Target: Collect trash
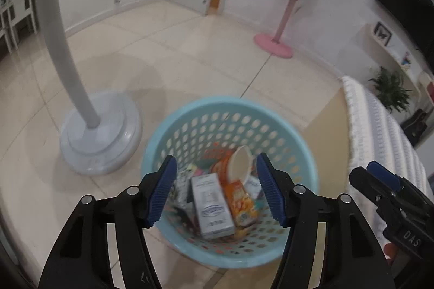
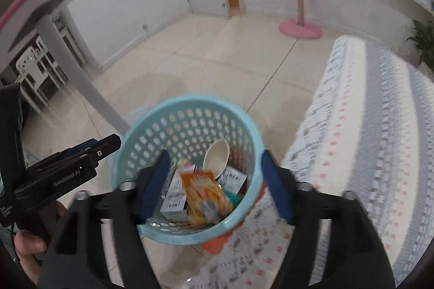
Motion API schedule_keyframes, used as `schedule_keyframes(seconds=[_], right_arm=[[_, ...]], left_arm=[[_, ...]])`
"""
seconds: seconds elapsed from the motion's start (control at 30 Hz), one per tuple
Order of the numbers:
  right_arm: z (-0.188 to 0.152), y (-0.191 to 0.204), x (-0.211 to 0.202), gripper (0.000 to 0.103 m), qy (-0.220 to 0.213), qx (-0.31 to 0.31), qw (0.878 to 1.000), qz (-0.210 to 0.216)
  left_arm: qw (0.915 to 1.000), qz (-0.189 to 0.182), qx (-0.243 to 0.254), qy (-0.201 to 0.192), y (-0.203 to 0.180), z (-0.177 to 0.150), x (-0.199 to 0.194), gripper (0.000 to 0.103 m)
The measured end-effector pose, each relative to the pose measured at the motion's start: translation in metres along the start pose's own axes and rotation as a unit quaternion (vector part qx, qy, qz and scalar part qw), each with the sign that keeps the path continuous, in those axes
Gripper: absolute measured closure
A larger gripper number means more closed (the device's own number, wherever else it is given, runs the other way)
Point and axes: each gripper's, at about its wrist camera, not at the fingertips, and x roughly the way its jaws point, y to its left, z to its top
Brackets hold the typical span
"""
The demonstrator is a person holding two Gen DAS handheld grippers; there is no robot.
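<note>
Blue basket point(image 1: 173, 126) was seen on the floor point(image 1: 190, 44), holding trash point(image 1: 214, 205); left gripper point(image 1: 217, 188) and right gripper point(image 2: 217, 183) were spread, pinching nothing.

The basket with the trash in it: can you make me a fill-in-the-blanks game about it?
1. The basket with holes is light ____.
2. The crinkly snack packet inside it is ____.
3. Both grippers, left and right, hang over the basket with jaws ____.
4. The round base of the coat stand on the floor is ____.

Missing words: blue; orange; open; pink
</note>
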Motion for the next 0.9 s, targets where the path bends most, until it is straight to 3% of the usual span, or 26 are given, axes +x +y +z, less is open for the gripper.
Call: schedule_keyframes(seconds=[0.2,0.33,0.5,0.63,0.73,0.8,0.9], right_arm=[[0.000,0.011,-0.074,0.035,-0.027,-0.035,0.999,0.005],[-0.008,0.019,-0.148,0.031,-0.067,-0.058,0.996,0.000],[-0.028,0.020,-0.219,0.023,-0.109,-0.057,0.992,-0.010],[-0.047,0.027,-0.258,0.020,-0.142,-0.085,0.985,-0.045],[-0.065,0.035,-0.278,0.020,-0.186,-0.108,0.973,-0.087],[-0.081,0.032,-0.293,0.018,-0.249,-0.093,0.953,-0.145],[-0.094,0.026,-0.305,0.016,-0.291,-0.087,0.936,-0.180]], left_arm=[[0.9968,-0.036,0.018,-0.069,-0.032,0.010,-0.084,0.033],[0.9930,-0.016,0.055,-0.103,-0.057,-0.003,-0.146,0.030],[0.9851,0.001,0.066,-0.159,-0.078,-0.051,-0.215,0.018],[0.9767,0.038,0.084,-0.194,-0.090,-0.092,-0.234,0.015],[0.9669,0.082,0.078,-0.229,-0.092,-0.113,-0.239,0.015],[0.9588,0.111,0.062,-0.254,-0.091,-0.128,-0.237,0.014],[0.9455,0.148,0.065,-0.283,-0.096,-0.142,-0.232,0.013]])
